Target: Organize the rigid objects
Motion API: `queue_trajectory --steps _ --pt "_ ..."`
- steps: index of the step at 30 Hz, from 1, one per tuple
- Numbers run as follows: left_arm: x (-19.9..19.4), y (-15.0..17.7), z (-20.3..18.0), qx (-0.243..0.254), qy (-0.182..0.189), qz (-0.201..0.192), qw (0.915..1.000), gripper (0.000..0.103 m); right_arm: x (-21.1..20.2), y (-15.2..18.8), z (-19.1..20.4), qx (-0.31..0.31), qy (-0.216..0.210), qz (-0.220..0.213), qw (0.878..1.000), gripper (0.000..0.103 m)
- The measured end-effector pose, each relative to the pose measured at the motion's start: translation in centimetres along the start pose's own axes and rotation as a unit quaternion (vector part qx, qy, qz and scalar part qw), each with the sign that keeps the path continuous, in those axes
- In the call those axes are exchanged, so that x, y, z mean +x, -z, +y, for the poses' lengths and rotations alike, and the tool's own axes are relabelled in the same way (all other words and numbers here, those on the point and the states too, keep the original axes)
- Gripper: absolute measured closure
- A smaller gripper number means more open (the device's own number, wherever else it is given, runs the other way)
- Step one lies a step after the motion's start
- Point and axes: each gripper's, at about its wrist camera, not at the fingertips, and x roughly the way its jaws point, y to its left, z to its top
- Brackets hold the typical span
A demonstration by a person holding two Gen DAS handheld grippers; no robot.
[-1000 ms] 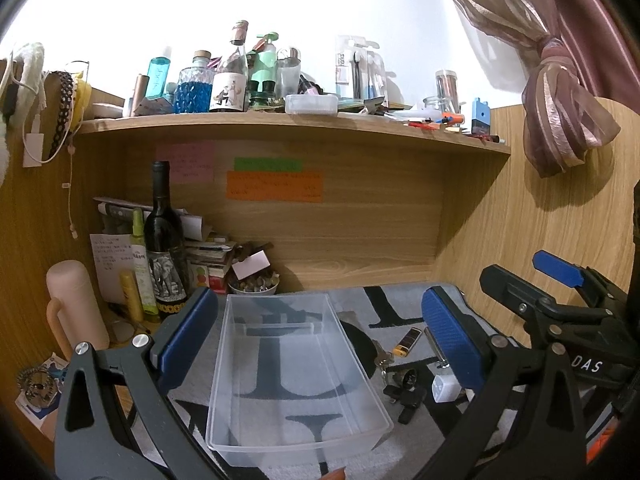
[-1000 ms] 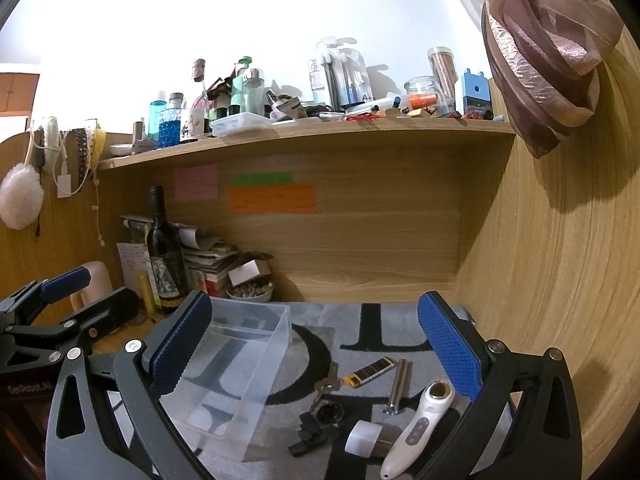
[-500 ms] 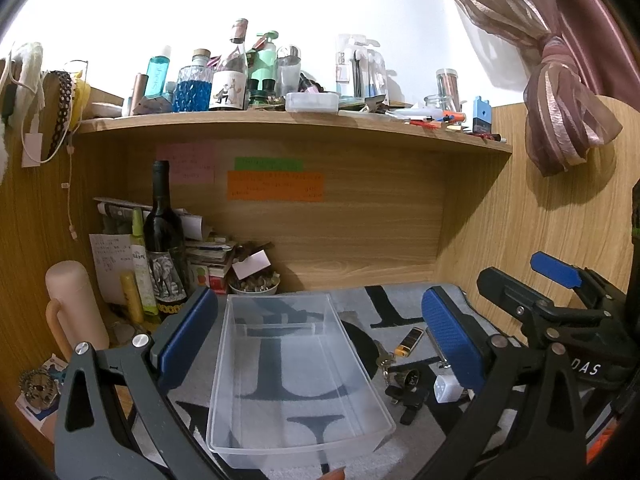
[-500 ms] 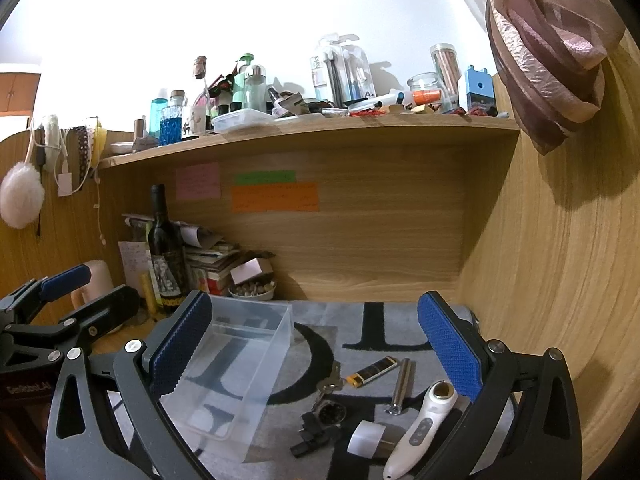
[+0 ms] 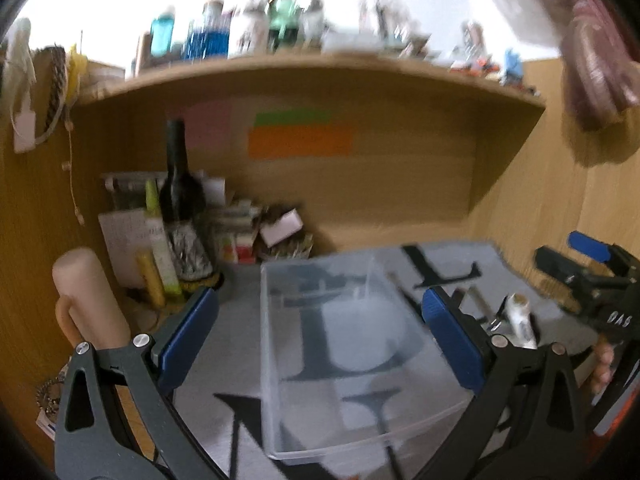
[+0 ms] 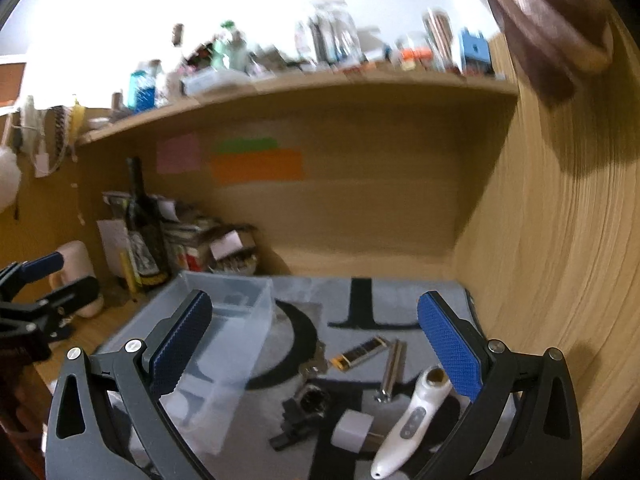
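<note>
On a grey lettered mat (image 6: 360,296) beneath a cluttered shelf (image 6: 320,80), a clear plastic bin (image 5: 340,344) is framed by the left tongs (image 5: 320,344), spread apart; small items, including a white handheld device (image 6: 412,416), are seen between the empty, wide-open right tongs (image 6: 316,344).

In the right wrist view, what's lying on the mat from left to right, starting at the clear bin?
Clear plastic bin → black watch → white charger cube → metal rod → white handheld device. The keys and the gold-and-black lighter overlap these in order, so I've left them out.
</note>
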Motion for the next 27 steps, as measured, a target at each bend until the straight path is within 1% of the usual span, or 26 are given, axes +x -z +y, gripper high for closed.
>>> queue_trajectory --steps 2,3,4,5,6,8,9,12,13,14,15,16,17,18,19,20,22,27 --pt "1.4 0.5 1.0 0.0 -0.004 0.023 0.9997 0.001 0.9 0.5 -0.7 0.005 0.01 0.02 1.0 0.0" --pt "2.0 0.7 1.5 -0.001 -0.009 0.034 0.9994 0.007 1.4 0.9 -1.1 0.004 0.018 0.034 0.999 0.0" --pt "2.8 0.9 2.0 -0.001 -0.013 0.049 0.9987 0.016 1.9 1.3 -1.6 0.003 0.027 0.047 0.999 0.0" --pt "3.6 1.1 2.6 -0.003 -0.015 0.066 0.9977 0.018 2.4 1.6 -2.0 0.003 0.038 0.061 0.997 0.001" --pt "4.0 1.4 3.0 -0.005 -0.014 0.074 0.9971 0.021 2.8 1.9 -2.5 0.004 0.044 0.074 0.996 0.001" --pt "5.1 1.8 4.0 -0.012 -0.005 0.099 0.995 0.024 3.8 2.5 -3.5 0.009 0.055 0.099 0.994 0.001" --pt "5.8 2.0 4.5 -0.015 -0.001 0.114 0.9934 0.028 4.2 3.0 -4.2 0.013 0.066 0.113 0.991 0.001" --pt "7.7 2.6 5.3 -0.018 0.012 0.157 0.9874 0.045 5.4 4.0 -5.9 0.024 0.089 0.149 0.985 0.009" --pt "8.2 2.8 5.5 -0.021 0.018 0.169 0.9852 0.05 5.9 4.3 -6.5 0.031 0.094 0.162 0.982 0.012" --pt "8.7 2.9 5.7 -0.024 0.023 0.181 0.9829 0.052 6.2 4.6 -6.9 0.037 0.095 0.174 0.979 0.015" --pt "9.2 3.1 6.0 -0.026 0.024 0.191 0.9809 0.056 6.7 5.0 -7.4 0.048 0.095 0.188 0.976 0.017" --pt "9.7 3.3 6.2 -0.028 0.025 0.2 0.979 0.06 7.1 5.2 -7.7 0.054 0.094 0.199 0.974 0.022" --pt "10.0 3.4 6.3 -0.03 0.028 0.208 0.9774 0.062 7.6 5.6 -7.9 0.057 0.096 0.212 0.971 0.027" --pt "10.3 3.6 6.4 -0.034 0.034 0.217 0.975 0.069 7.8 5.8 -7.9 0.057 0.098 0.217 0.97 0.028" --pt "10.6 3.7 6.6 -0.039 0.041 0.225 0.9727 0.071 8.1 6.1 -8.0 0.055 0.104 0.223 0.968 0.031" --pt "10.7 3.8 6.8 -0.045 0.052 0.231 0.9704 0.072 8.3 6.3 -8.0 0.056 0.107 0.228 0.966 0.033" --pt "10.6 3.9 6.8 -0.05 0.065 0.235 0.9687 0.078 8.4 6.8 -8.1 0.062 0.106 0.237 0.964 0.039" --pt "10.2 4.2 6.3 -0.042 0.084 0.232 0.9682 0.09 8.2 7.8 -8.0 0.074 0.114 0.255 0.957 0.041"
